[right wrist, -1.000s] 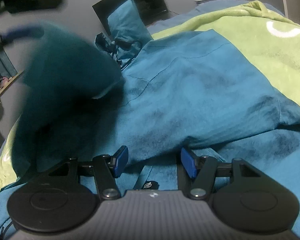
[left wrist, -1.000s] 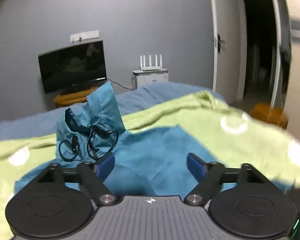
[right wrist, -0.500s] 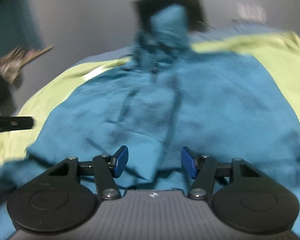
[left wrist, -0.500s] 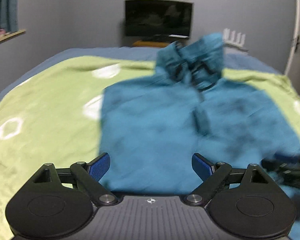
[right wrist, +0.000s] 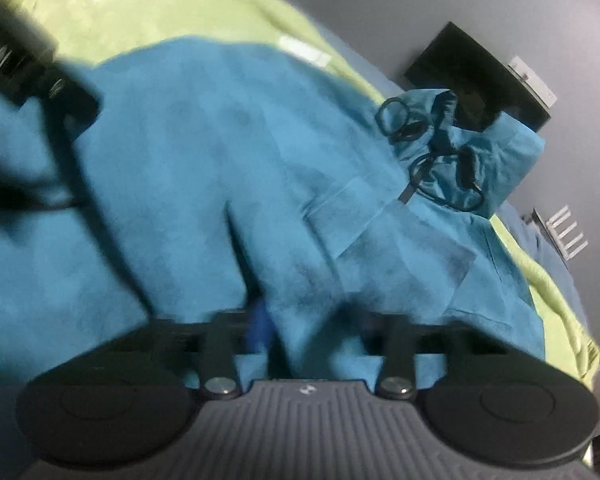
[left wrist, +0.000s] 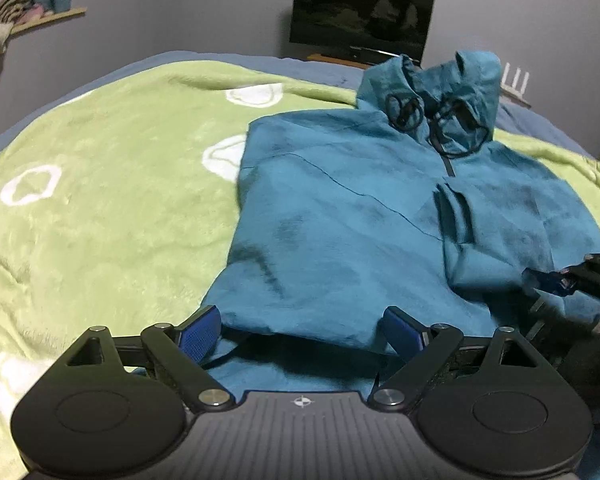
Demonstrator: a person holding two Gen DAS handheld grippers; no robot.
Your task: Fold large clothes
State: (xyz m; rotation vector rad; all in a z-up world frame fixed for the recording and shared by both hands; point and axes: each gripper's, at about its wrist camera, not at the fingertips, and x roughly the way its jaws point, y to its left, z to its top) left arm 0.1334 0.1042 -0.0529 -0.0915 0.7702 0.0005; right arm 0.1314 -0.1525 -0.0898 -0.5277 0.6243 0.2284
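- Left gripper (left wrist: 300,330): jaws spread wide, nothing between them, hovering just over the near hem of the hoodie (left wrist: 380,216).
- Right gripper (right wrist: 300,316): view is blurred; fabric bunches up between the fingers and one blue pad peeks out beside it. Looks like a pinch on a fold, but can't tell for sure.
- Hoodie lies on the green blanket (left wrist: 100,184), front up, left sleeve already folded in across the chest. Hood (left wrist: 440,92) with its black cords is at the far end, hem at the near end.
- Key relation: the long axis runs straight away from the left jaws, hem to hood. Hem edge is just ahead of and below the left fingers, so that side is nearer the bottom left corner.
- Right gripper sits at the right side of the body, near the hem, low against the cloth.
- My read: next is probably a hem-to-hood fold; both grippers need the hem corners.
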